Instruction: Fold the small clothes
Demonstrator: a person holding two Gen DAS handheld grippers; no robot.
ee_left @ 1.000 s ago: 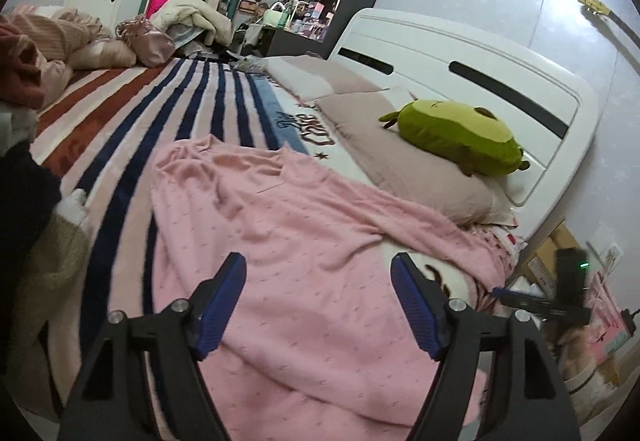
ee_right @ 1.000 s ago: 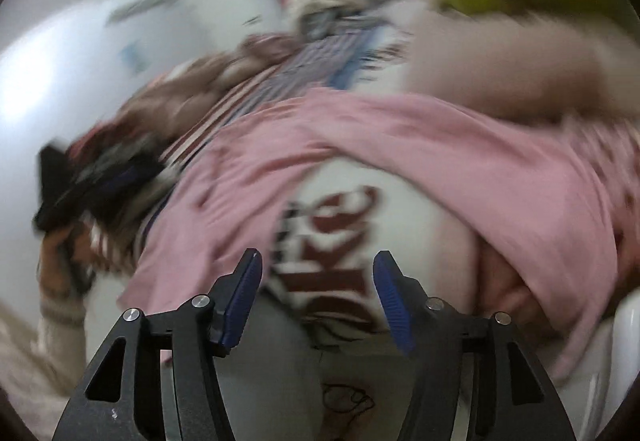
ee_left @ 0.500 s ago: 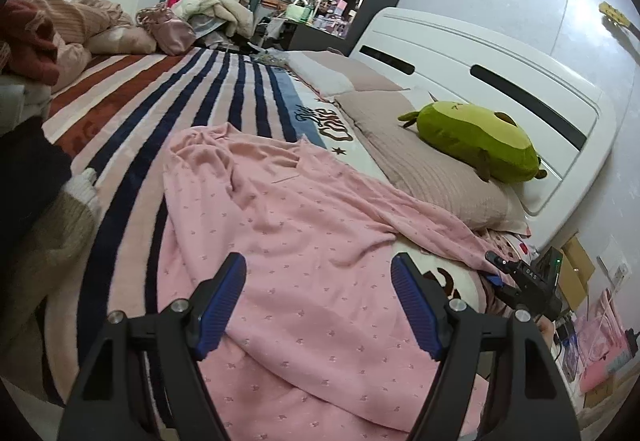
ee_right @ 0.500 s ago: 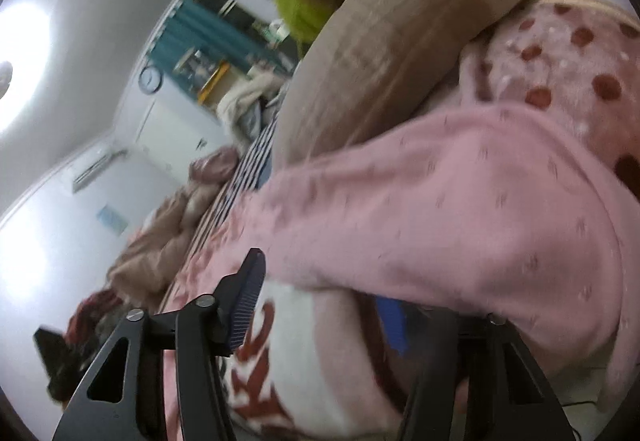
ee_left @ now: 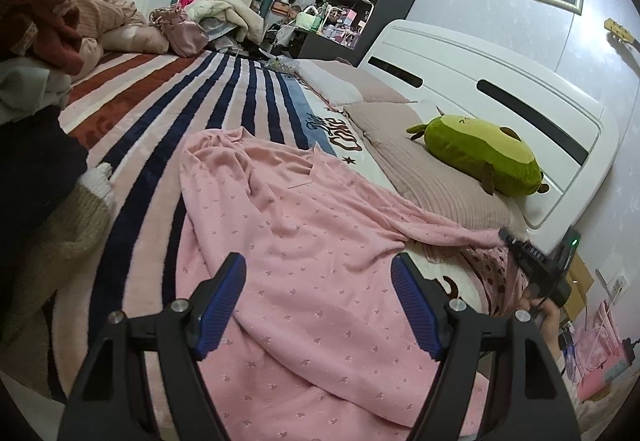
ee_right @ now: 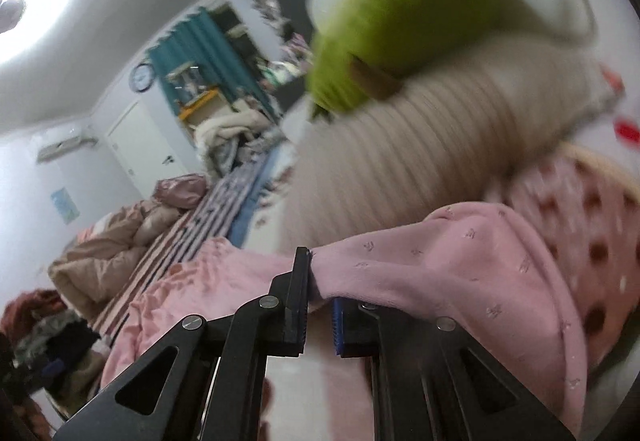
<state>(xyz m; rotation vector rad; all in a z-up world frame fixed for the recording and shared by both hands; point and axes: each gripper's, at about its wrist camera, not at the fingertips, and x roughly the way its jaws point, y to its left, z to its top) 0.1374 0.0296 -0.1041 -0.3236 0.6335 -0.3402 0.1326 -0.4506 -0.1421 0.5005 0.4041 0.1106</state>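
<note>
On blanket (ee_left: pixel 168 113), pink garment (ee_left: pixel 304 241) (lettering beside it unreadable); right claw (ee_right: pixel 318 305) clamps edge.

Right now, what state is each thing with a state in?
Left gripper: open, empty, over the pink patterned knit garment.
Right gripper: shut on the garment's edge.
Pink patterned knit garment: spread out, rumpled, unfolded on the striped blanket.
Green plush toy: lying on the beige pillow.

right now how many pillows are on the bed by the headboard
2. The nearer pillow lies under the green plush toy; the farther pillow sits beyond it along the white headboard. More could be hidden under the bedding.
</note>
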